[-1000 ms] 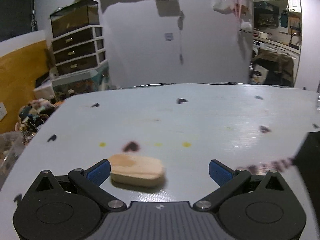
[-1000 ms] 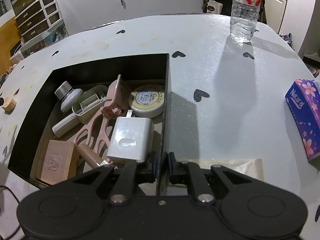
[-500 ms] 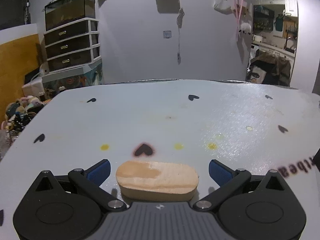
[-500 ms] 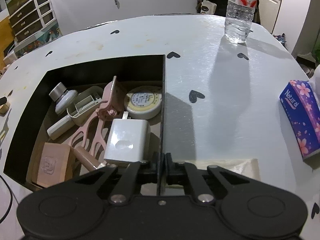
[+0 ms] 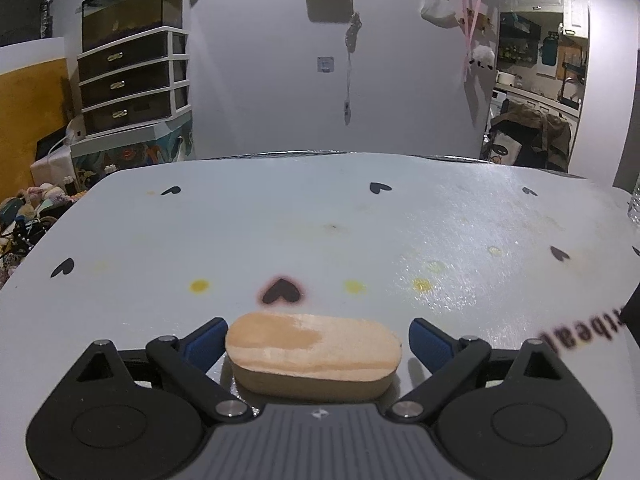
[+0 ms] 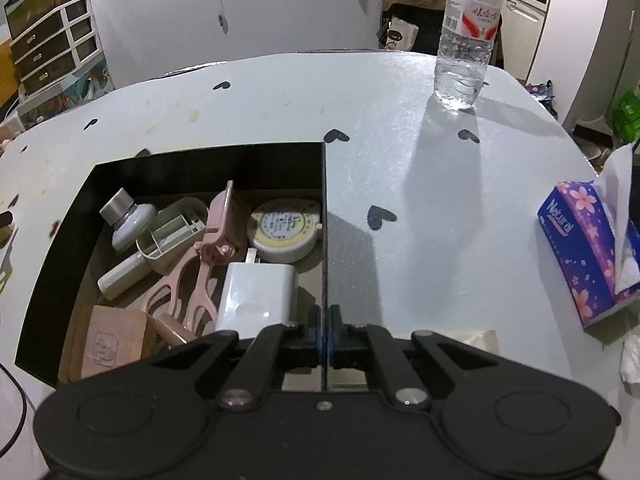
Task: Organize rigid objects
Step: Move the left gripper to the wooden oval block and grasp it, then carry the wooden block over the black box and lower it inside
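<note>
An oval wooden block (image 5: 314, 354) lies flat on the white table between the blue pads of my left gripper (image 5: 316, 344). The jaws are open, one on each side of the block; the left pad (image 5: 202, 343) is almost against its end. My right gripper (image 6: 325, 326) is shut on the right wall (image 6: 324, 240) of a black box that stands on the table. The box holds a white charger (image 6: 258, 296), a pink clip (image 6: 200, 268), a round tin (image 6: 284, 230), a small bottle (image 6: 126, 218) and a tan block (image 6: 114, 344).
A water bottle (image 6: 466, 36) stands at the far right of the table. A purple tissue box (image 6: 588, 256) sits at the right edge. A corner of the black box (image 5: 634, 314) shows at the right in the left wrist view. Drawers (image 5: 132, 84) stand beyond the table.
My left gripper has moved in on the wooden block, which now lies centred between the open jaws and closer to the camera. My right gripper stays shut on the box wall.
</note>
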The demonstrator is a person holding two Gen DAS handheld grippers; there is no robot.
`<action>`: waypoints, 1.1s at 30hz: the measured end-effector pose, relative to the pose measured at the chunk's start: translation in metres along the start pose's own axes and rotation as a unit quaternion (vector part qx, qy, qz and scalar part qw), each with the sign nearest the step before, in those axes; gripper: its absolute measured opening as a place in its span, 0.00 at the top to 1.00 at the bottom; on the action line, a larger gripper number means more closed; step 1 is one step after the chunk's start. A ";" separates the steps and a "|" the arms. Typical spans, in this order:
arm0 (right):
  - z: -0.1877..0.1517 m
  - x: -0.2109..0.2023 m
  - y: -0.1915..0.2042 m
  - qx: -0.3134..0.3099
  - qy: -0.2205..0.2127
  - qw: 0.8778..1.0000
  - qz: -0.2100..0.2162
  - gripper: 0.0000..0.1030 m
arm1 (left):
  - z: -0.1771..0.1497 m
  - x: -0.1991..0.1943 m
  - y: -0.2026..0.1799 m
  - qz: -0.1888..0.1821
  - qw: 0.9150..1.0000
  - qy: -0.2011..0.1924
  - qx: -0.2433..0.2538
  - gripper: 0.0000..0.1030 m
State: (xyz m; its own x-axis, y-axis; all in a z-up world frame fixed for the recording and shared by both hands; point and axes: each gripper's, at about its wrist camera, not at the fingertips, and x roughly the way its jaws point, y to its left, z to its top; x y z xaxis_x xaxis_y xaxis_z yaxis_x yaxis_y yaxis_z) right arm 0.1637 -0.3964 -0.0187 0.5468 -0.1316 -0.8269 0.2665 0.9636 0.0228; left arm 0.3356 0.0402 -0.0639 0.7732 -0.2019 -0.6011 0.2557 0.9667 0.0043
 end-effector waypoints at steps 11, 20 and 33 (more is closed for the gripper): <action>-0.009 -0.005 -0.003 0.033 -0.035 0.999 0.001 0.96 | 0.001 0.002 -0.003 0.008 1.000 0.004 0.025 0.14; -0.007 -0.004 -0.004 0.048 -0.031 0.998 0.002 0.96 | 0.004 -0.029 -0.031 -0.016 0.999 -0.010 0.026 0.14; -0.013 -0.006 -0.007 0.059 -0.053 0.997 0.007 0.96 | 0.022 -0.088 -0.107 -0.141 0.988 -0.051 0.023 0.15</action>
State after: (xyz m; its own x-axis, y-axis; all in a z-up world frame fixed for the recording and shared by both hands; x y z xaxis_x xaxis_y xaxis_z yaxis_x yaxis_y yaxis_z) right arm 0.1484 -0.3995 -0.0212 0.6299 -0.1492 -0.7622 0.3470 0.9321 0.1043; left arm 0.2527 -0.0484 0.0064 0.7206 -0.4799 -0.5004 0.4940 0.8618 -0.1152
